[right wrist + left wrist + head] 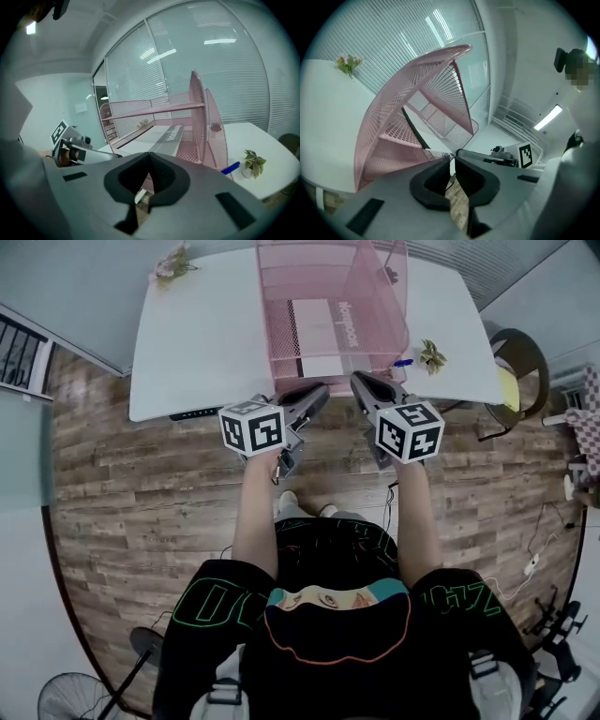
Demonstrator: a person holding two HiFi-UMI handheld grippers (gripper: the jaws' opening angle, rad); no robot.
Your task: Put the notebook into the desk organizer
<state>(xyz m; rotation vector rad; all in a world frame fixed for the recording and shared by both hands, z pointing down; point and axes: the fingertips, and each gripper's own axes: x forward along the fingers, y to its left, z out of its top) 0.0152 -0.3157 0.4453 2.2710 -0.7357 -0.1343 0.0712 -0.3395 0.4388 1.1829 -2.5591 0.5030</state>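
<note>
Notebook (314, 320) seemingly seated in desk organizer (375, 277). At table (187, 352) near edge, left gripper (322, 390) narrowly parted, empty; right gripper (358, 379) pinched together, empty. Withdraw clear of mesh.

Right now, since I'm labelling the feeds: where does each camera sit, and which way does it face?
Head view: on the head, steeply down at table, organizer, left gripper, right gripper; forearms show.
Left gripper view: on that gripper, along its jaws at the organizer; right gripper shows.
Right gripper view: likewise, at organizer and notebook; left gripper shows.
All share the organizer.
</note>
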